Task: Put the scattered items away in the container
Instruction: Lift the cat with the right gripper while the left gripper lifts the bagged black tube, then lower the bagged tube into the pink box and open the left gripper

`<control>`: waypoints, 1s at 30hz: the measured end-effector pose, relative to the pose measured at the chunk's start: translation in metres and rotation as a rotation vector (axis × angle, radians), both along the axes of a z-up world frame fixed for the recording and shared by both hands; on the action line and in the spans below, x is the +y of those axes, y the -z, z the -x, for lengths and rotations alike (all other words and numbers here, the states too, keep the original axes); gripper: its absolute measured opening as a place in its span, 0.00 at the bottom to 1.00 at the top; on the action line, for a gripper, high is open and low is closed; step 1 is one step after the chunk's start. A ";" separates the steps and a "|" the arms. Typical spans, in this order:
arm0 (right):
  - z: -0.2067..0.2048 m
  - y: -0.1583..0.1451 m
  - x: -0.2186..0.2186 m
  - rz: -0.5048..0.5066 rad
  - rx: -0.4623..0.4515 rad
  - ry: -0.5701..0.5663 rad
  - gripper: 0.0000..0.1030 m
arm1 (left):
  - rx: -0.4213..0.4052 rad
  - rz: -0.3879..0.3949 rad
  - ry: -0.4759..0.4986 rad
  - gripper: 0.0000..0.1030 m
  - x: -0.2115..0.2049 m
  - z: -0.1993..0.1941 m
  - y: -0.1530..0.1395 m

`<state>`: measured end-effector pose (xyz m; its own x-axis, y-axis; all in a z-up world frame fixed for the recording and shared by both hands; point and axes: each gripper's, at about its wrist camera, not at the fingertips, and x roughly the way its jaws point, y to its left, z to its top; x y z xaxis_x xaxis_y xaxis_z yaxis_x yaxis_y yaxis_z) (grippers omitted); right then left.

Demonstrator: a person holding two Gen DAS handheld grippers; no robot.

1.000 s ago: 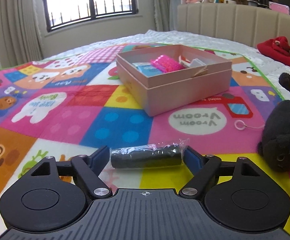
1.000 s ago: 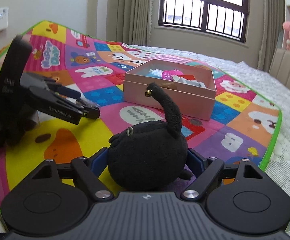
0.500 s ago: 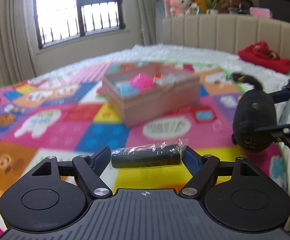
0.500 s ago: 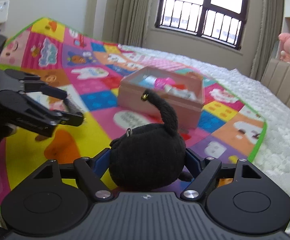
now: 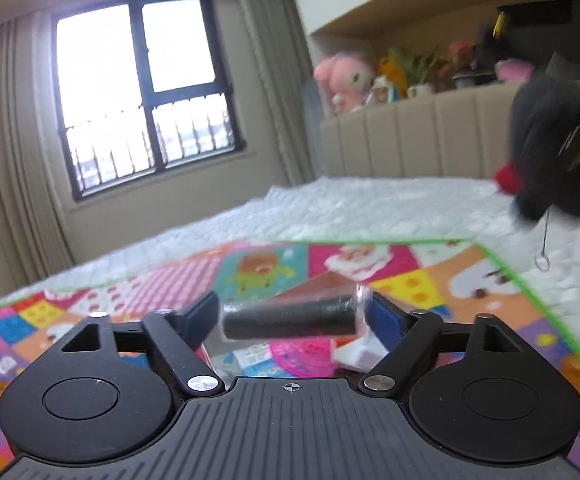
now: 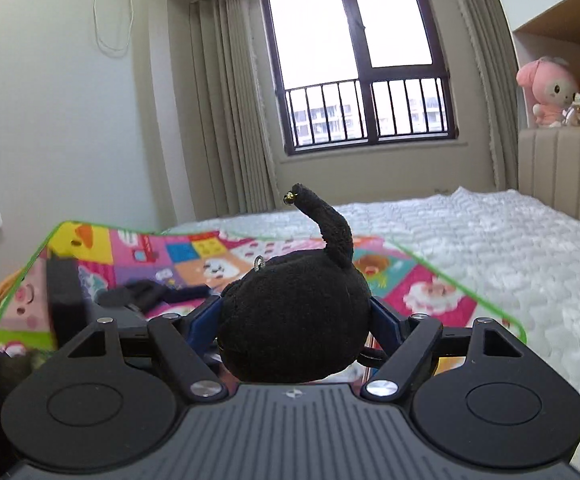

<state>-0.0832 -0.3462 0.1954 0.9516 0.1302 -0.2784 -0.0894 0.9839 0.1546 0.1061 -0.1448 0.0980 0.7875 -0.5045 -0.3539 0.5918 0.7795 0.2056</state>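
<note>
My left gripper [image 5: 292, 312] hangs over the pink box [image 5: 318, 282], and its jaws are opening. A black roll in clear wrap [image 5: 290, 322] lies between the pads, with a gap at its left end, so they no longer press on it. Below it the box holds a pink item [image 5: 302, 356] and a white piece [image 5: 360, 354]. My right gripper [image 6: 294, 334] is shut on the black plush toy [image 6: 298, 304], tail up, held in the air. That toy [image 5: 562, 148] shows blurred at the upper right of the left wrist view. The left gripper [image 6: 149, 296] shows blurred in the right wrist view.
A colourful play mat [image 5: 430, 280] covers the near part of a bed with a white quilt [image 6: 490, 248]. A beige headboard [image 5: 410, 136] carries soft toys [image 5: 342, 80]. Something red [image 5: 504, 178] lies on the quilt. A window [image 6: 358, 64] with curtains is behind.
Both grippers have risen and moved forward, the left now above the box. The left jaws have widened off the roll. The right gripper still holds the plush toy.
</note>
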 end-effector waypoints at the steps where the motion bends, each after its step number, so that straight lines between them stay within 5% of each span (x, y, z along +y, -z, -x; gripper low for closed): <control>1: -0.005 0.000 0.000 0.008 -0.001 0.012 0.76 | 0.045 0.006 -0.011 0.91 0.000 -0.007 0.008; 7: -0.043 0.013 -0.010 -0.025 0.058 0.019 0.76 | 0.117 0.042 -0.042 0.98 0.022 0.009 0.039; 10: -0.082 0.019 -0.009 -0.084 0.118 0.007 0.76 | 0.163 0.009 -0.073 0.99 0.026 0.013 0.049; 16: -0.177 0.032 0.003 -0.174 0.168 0.005 0.76 | 0.232 0.079 -0.086 1.00 0.050 0.017 0.056; 21: -0.245 0.071 0.012 -0.159 0.409 0.025 0.80 | 0.243 0.139 -0.091 1.00 0.072 0.022 0.056; 26: -0.232 0.066 -0.001 -0.182 0.312 0.104 0.79 | 0.304 0.205 -0.107 1.00 0.079 0.008 0.067; 30: -0.252 0.063 0.009 -0.071 0.283 0.129 0.41 | 0.318 0.216 -0.100 1.00 0.081 0.008 0.070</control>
